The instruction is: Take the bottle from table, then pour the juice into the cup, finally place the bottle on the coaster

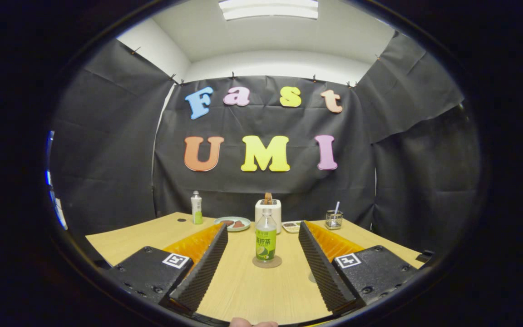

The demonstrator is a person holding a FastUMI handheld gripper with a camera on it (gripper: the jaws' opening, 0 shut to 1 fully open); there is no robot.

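gripper (263,234) with its two ribbed fingers (204,265) spread wide, holding nothing; bottle (265,238) with a green label stands upright on the round coaster (267,262), at twelve o'clock between and just beyond the fingertips, touching neither; wooden table (261,290) beneath; beyond the bottle, at twelve o'clock, a white box (268,212); at eleven o'clock a plate (232,223) and, farther out, a second bottle (196,208); at one o'clock a small dish (291,226) and a glass holder (333,219) with a stick in it.
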